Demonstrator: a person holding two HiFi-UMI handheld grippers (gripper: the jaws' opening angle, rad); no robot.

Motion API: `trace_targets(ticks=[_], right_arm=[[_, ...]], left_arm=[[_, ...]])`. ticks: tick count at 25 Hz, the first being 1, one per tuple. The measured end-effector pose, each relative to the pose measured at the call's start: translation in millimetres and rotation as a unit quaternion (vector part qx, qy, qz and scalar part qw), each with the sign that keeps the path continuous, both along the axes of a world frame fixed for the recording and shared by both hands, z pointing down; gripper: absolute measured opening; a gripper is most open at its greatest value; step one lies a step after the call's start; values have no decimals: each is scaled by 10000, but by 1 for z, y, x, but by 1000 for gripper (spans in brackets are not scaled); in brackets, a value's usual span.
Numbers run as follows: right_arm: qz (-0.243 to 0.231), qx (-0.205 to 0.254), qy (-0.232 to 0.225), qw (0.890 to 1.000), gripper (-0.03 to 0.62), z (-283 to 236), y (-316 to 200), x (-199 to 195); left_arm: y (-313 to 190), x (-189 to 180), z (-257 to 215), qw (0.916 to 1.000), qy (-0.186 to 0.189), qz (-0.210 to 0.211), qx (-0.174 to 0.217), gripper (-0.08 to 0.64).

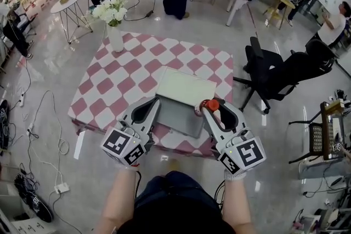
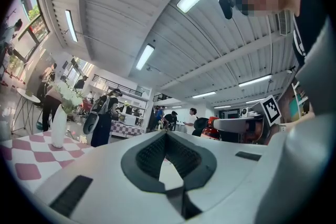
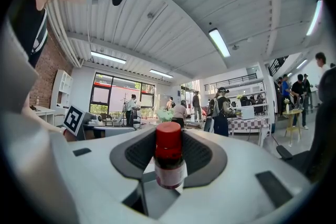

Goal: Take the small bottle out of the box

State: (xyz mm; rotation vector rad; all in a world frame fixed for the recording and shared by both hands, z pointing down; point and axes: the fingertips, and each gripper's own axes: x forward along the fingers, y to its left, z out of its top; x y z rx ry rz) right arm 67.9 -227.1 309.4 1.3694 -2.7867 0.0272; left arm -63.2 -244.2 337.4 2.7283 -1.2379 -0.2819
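Observation:
The small bottle (image 1: pixel 211 104) has a red cap and a pale label. My right gripper (image 1: pixel 207 109) is shut on it and holds it upright just above the right edge of the open box (image 1: pixel 174 118). In the right gripper view the bottle (image 3: pixel 169 157) stands between the dark pads (image 3: pixel 202 157) of the right gripper (image 3: pixel 169 139). My left gripper (image 1: pixel 155 100) hovers at the box's left edge, tips together, holding nothing. In the left gripper view the left gripper (image 2: pixel 167 134) is empty, with the bottle (image 2: pixel 211 129) off to the right.
The box's pale lid (image 1: pixel 186 86) leans back on the red-and-white checkered table (image 1: pixel 126 71). A white vase of flowers (image 1: pixel 114 35) stands at the table's far left corner. A black office chair (image 1: pixel 269 71) is to the right. People stand further back in the room.

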Motion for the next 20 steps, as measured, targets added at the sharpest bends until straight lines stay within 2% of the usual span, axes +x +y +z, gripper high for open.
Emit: trace_targets(ticks=[13, 20], right_arm=[[-102, 131, -114, 9998, 146, -21, 4, -5], [-86, 181, -327, 9993, 146, -31, 3, -5]], left_arm=[[4, 0, -17, 10000, 10, 53, 51, 0], [6, -9, -25, 9999, 81, 6, 85, 0]])
